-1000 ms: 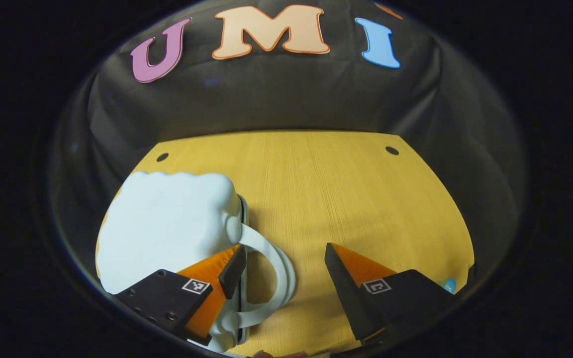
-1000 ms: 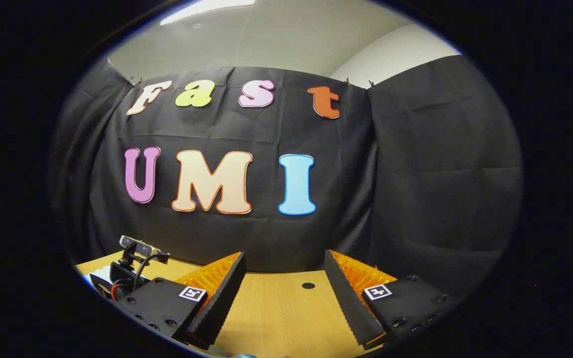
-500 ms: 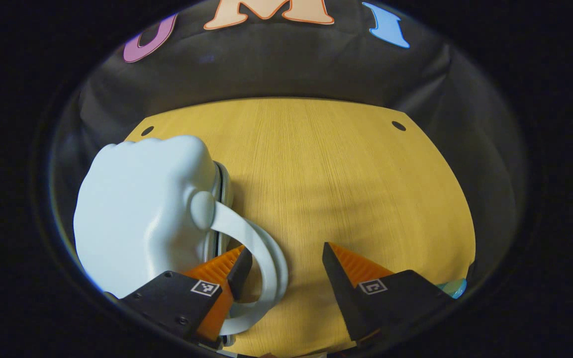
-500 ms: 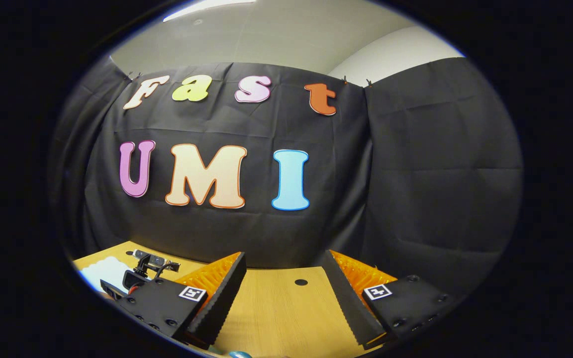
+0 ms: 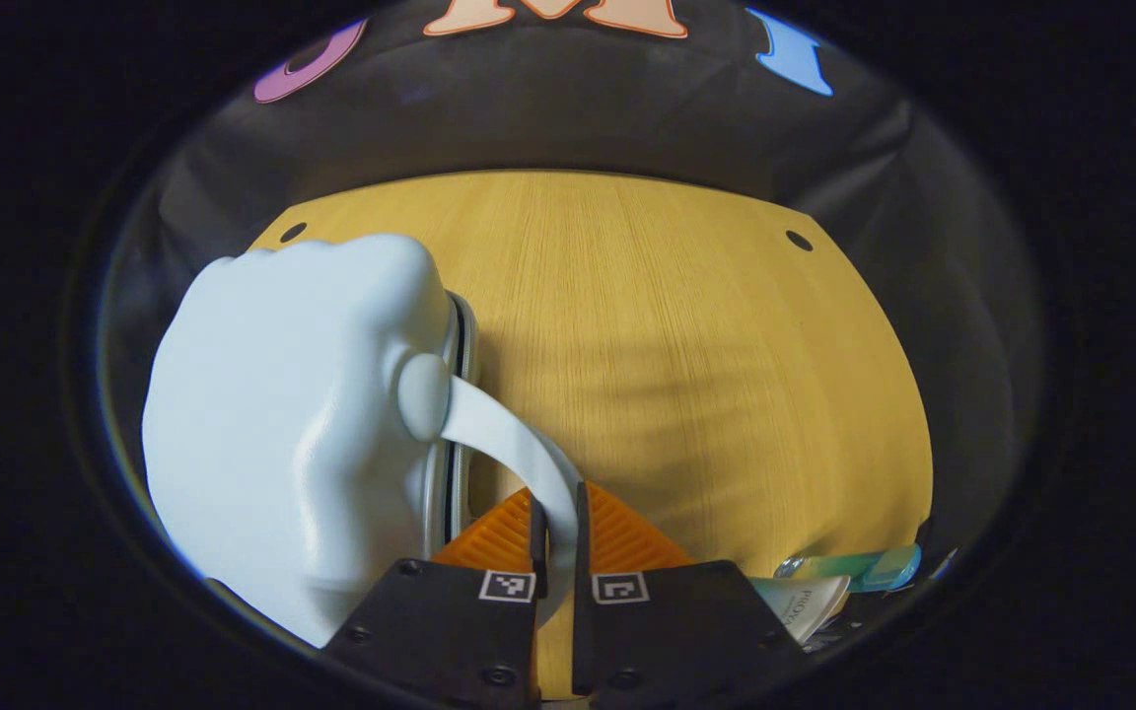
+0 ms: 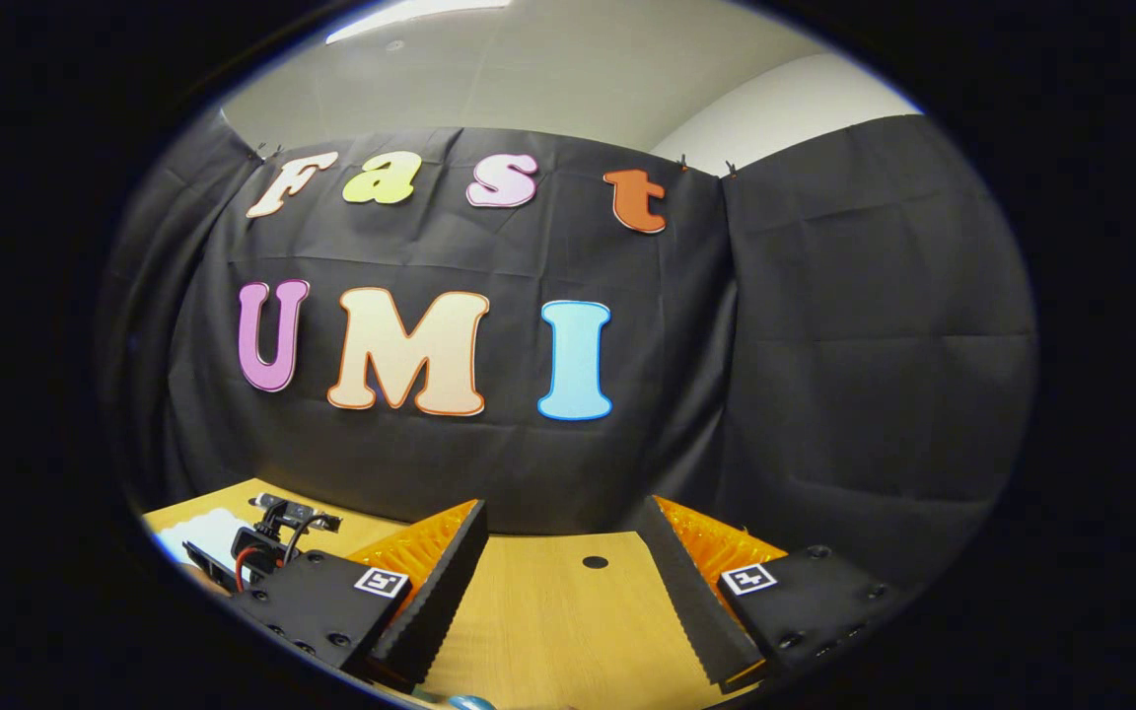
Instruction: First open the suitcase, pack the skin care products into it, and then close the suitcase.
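Wooden desk (image 5: 686, 325) carries the pale blue suitcase (image 5: 282, 424) at its left; the left gripper (image 5: 558, 513) points down over it, fingers clamped on the suitcase handle (image 5: 509, 449); the right gripper (image 6: 563, 572) is level, fingers spread wide, holding nothing.

The left claw (image 5: 558, 513) pointed forward and down, its fingers drawn nearly together and pressing from both sides on the handle (image 5: 514, 454). The right claw (image 6: 560, 582) was held level, pointing ahead, its fingers spread wide apart with nothing between them.
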Motion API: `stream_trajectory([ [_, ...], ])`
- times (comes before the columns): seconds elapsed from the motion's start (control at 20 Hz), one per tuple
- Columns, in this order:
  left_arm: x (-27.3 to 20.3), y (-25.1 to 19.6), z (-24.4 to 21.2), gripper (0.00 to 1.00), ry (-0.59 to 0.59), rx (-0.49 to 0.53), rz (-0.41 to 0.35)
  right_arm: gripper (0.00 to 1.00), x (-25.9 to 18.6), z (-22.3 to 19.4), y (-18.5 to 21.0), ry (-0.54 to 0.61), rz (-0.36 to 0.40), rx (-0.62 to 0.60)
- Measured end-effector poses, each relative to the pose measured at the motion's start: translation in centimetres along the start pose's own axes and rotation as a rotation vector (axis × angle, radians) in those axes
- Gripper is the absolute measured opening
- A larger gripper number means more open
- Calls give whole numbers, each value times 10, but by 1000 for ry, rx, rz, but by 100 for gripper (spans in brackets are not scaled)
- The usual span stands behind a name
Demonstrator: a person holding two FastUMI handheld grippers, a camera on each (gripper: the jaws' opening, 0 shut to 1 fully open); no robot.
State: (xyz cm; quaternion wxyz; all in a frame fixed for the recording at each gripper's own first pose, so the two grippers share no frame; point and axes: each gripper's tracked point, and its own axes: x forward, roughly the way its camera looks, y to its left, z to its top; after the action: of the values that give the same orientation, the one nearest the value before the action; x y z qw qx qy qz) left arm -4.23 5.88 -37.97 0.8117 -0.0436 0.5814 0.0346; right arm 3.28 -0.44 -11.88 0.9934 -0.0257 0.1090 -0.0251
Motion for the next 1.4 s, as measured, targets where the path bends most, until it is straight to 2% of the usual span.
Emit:
stream_trajectory([
  [0.15, -11, -5, 6, 0, -40, 43, 9, 99, 0, 2, 3, -12, 27, -7],
  [0.3, -29, -7, 14, 0, -62, 48, -15, 99, -3, 7, 11, -29, 55, -12],
  [0.5, -67, -1, 44, 0, -150, 132, -5, 99, 0, 6, 35, -30, 95, 2],
  [0.7, -102, 19, 64, 0, -205, 116, -19, 99, -1, 0, 59, -18, 140, 18],
  [0.85, -127, 54, 91, 0, -255, 129, 5, 99, -4, 3, 78, -28, 172, 6],
  [1.15, -171, 132, 123, 0, -349, 38, 63, 99, -4, 1, 116, -30, 209, 1],
  [1.4, -183, 199, 138, 0, -392, 48, 134, 99, -1, 3, 153, -28, 219, 15],
])
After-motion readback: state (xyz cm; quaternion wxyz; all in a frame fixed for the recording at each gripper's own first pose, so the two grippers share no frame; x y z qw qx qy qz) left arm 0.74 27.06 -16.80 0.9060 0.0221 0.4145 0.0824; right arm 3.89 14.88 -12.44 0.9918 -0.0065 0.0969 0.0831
